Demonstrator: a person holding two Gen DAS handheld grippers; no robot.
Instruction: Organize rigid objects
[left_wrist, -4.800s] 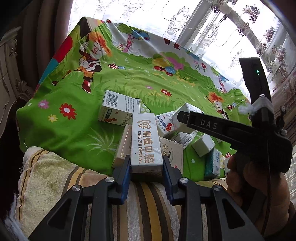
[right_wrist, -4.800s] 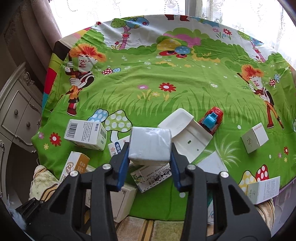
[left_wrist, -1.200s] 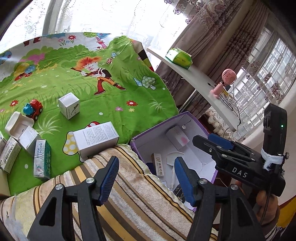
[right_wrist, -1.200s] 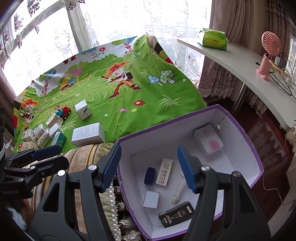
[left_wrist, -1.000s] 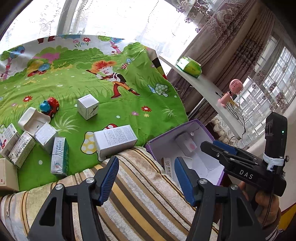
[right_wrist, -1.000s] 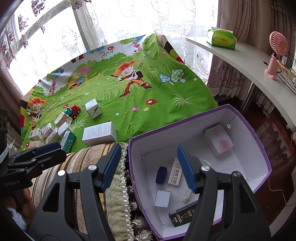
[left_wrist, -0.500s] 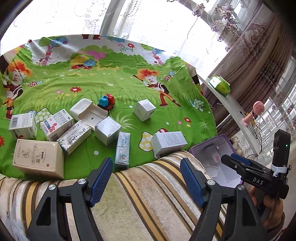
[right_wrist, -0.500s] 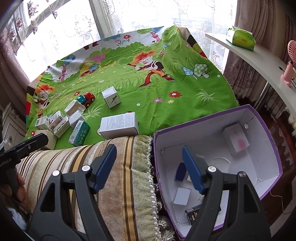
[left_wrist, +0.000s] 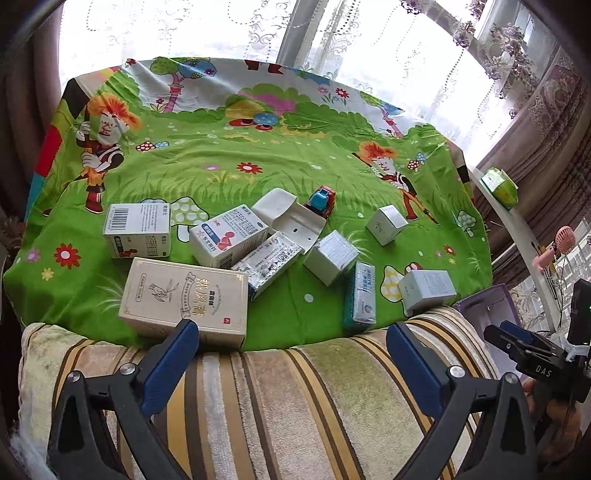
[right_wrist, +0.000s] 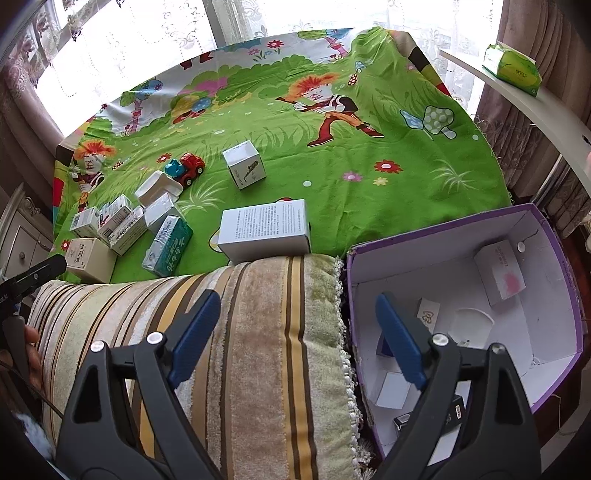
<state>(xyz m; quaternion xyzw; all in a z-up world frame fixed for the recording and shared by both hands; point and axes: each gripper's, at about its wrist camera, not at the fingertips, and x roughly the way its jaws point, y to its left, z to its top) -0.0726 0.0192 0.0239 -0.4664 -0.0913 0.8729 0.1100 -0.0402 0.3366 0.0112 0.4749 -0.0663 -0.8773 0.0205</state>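
Several small cartons lie on the green cartoon cloth (left_wrist: 229, 158): a big beige box (left_wrist: 184, 295) nearest, a barcode box (left_wrist: 136, 229), a silvery cube (left_wrist: 330, 256), a teal pack (left_wrist: 362, 295), a red and blue toy truck (left_wrist: 321, 199). My left gripper (left_wrist: 291, 345) hangs over the striped cushion, its jaws still opening, nothing between them. My right gripper (right_wrist: 295, 332) straddles the cushion edge and the purple box (right_wrist: 546, 229), jaws opening and empty. Inside that box lie a pink-marked carton (right_wrist: 500, 271) and a few smaller packs. A white carton (right_wrist: 264, 229) sits by the cloth's near edge.
A striped plush cushion (left_wrist: 295, 398) runs along the front. A white shelf (right_wrist: 535, 107) at the right carries a green tissue pack (right_wrist: 513, 70). Lace curtains and windows stand behind; a cabinet (right_wrist: 22, 236) is at the far left. A hand (left_wrist: 554, 413) holds the other gripper.
Both grippers held cartons earlier and now are empty with jaws wider. The left view swung from the purple box back to the cartons on the cloth; the right view shifted slightly leftward.
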